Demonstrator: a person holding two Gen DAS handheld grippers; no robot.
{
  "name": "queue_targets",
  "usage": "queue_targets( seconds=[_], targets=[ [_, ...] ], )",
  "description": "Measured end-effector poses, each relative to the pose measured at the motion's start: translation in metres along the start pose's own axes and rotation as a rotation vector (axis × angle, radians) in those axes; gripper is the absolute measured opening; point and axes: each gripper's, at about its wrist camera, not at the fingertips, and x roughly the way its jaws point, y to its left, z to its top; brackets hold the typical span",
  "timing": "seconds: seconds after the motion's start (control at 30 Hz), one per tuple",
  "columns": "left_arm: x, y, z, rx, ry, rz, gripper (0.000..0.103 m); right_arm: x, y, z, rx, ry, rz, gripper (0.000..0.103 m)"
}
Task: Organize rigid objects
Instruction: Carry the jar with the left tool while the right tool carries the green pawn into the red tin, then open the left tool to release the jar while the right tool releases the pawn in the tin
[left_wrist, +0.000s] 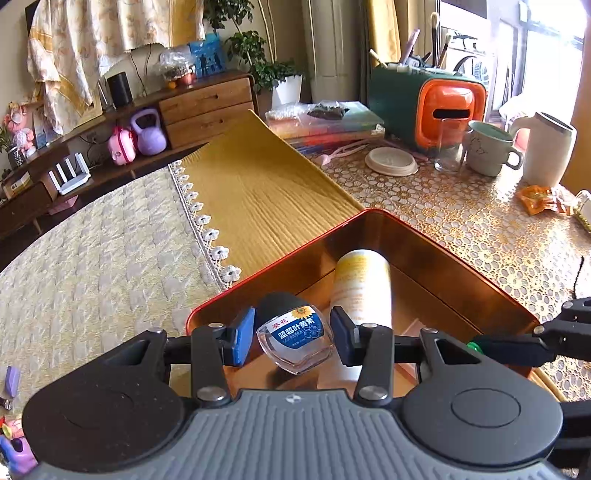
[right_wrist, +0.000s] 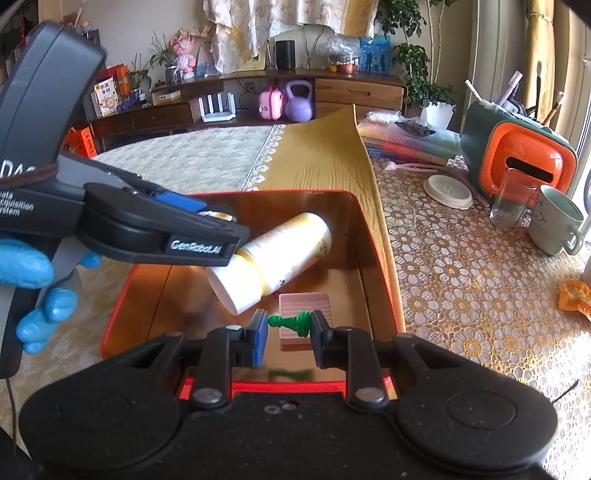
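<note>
Over the tin (left_wrist: 373, 214), an open red-rimmed box with a shiny copper inside at the near left of the tabletop (left_wrist: 461, 229), both grippers hang tilted downward. Left gripper (left_wrist: 292, 334): fingers closed on a small clear bottle (left_wrist: 295, 341) with a black cap and a blue label. Right gripper (right_wrist: 286, 328): fingers narrow, pinching a green chess pawn (right_wrist: 291, 321) held crosswise. Inside the tin lie a white-and-yellow cylinder (right_wrist: 273, 262) on its side and, nearer, a pink ribbed pad (right_wrist: 303, 304) flat on the bottom. A blue-gloved hand (right_wrist: 33, 291) grips the left handle. Far right on the tabletop stand a mug (left_wrist: 489, 149) and a glass (left_wrist: 448, 147).
</note>
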Motion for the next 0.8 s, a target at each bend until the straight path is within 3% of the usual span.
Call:
queue_targets(
  seconds=[0.4,0.8],
  targets=[
    [0.024,-0.008,0.001,0.006,0.056,-0.014,0.044,0.027,0.001,0.000,-0.044,0.069,-0.023,0.024],
    [0.037,0.002,0.002,-0.033,0.126,-0.017,0.044,0.032,0.003,0.000,-0.050,0.074,-0.036,0.027]
  ],
)
